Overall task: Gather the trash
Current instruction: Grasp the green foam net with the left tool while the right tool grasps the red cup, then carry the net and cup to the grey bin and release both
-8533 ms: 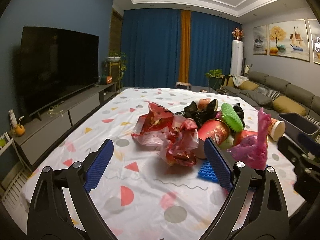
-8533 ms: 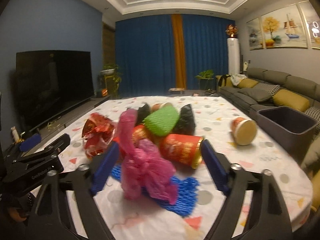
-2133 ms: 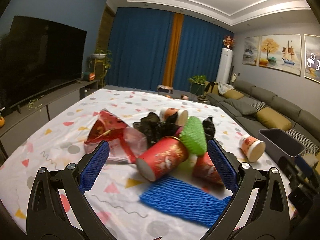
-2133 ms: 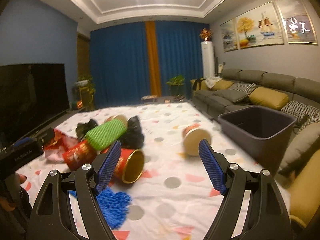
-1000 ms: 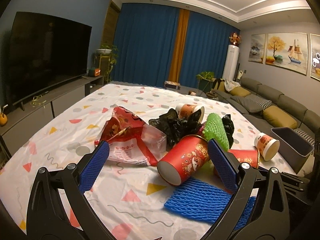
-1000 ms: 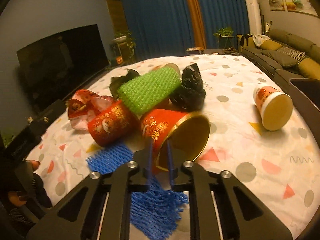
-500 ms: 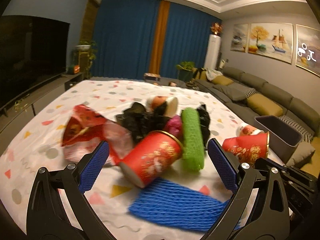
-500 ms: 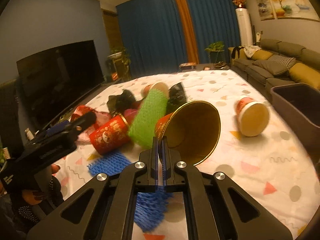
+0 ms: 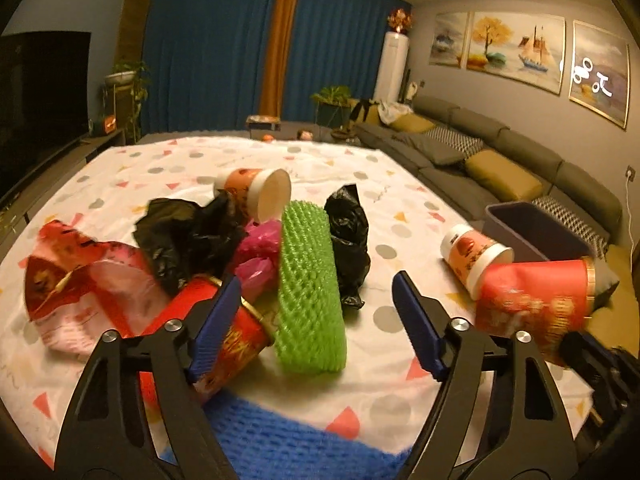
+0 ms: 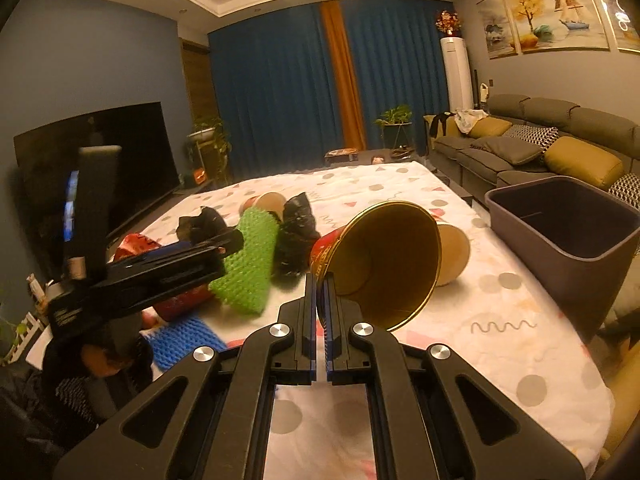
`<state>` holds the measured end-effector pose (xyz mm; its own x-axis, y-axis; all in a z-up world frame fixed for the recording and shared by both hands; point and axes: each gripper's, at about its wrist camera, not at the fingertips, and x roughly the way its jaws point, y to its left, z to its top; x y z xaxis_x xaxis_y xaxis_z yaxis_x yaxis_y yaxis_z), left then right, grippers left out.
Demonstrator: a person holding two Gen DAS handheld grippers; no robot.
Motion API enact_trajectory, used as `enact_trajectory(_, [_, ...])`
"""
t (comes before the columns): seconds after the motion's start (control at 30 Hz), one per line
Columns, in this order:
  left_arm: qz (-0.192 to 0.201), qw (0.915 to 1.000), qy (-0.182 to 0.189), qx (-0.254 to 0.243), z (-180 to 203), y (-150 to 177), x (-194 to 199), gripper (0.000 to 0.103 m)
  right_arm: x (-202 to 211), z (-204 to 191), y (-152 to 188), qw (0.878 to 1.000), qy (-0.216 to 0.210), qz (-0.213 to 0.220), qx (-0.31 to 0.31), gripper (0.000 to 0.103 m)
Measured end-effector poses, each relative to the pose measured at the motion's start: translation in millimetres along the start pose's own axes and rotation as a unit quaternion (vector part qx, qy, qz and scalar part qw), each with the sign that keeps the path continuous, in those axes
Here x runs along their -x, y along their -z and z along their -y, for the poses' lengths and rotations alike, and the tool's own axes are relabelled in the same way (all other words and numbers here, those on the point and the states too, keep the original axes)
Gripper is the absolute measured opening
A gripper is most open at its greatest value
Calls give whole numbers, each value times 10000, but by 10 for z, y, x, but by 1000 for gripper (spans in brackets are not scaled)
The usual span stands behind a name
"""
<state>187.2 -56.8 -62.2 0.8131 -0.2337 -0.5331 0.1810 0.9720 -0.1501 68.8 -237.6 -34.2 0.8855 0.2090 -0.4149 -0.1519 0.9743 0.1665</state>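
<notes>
Your left gripper (image 9: 316, 320) hangs over the pile with its jaws apart and nothing between them. A second red cup (image 9: 208, 344) lies just beside the left jaw, and the green foam net (image 9: 310, 288) lies ahead, between the jaws. Leave these for a later pass.

Your right gripper (image 10: 321, 312) has its jaws together, clamped on the rim wall of the red paper cup (image 10: 384, 264). The cup is clear of the counter (image 10: 500, 340), mouth tilted back toward the camera.

The grey bin (image 10: 568, 232) stands ahead and to the right of the right jaws, at the counter edge. Carry the cup across above the bin rim — the thin wall will likely crush or slip if squeezed harder. Part the jaws only once the cup is over the bin opening — a paper cup (image 10: 454, 256) lying on its side sits just behind it.
</notes>
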Motion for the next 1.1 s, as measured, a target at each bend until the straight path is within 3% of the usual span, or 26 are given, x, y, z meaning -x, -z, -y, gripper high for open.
enact_trajectory(0.23, [-365, 9993, -96, -8, 15, -63, -251, 57, 26, 62, -46, 9999, 54, 89, -21, 4])
enact_trajectory(0.53, [-670, 9977, -85, -32, 39, -97, -420, 13, 61, 105, -54, 9999, 75, 143, -50, 4])
enact_trajectory(0.73, [-453, 9984, 263, 195, -10, -91, -221, 10, 123, 139, -76, 9997, 102, 210, -51, 4])
enact_trajectory(0.87, [-54, 9980, 561, 278, -3, -102, 146, 10, 171, 150, -88, 9995, 133, 274, -48, 4])
enact_trajectory(1.1, [466, 9959, 764, 162, 51, -220, 584, 10, 291, 178, -131, 9987, 230, 452, -58, 4])
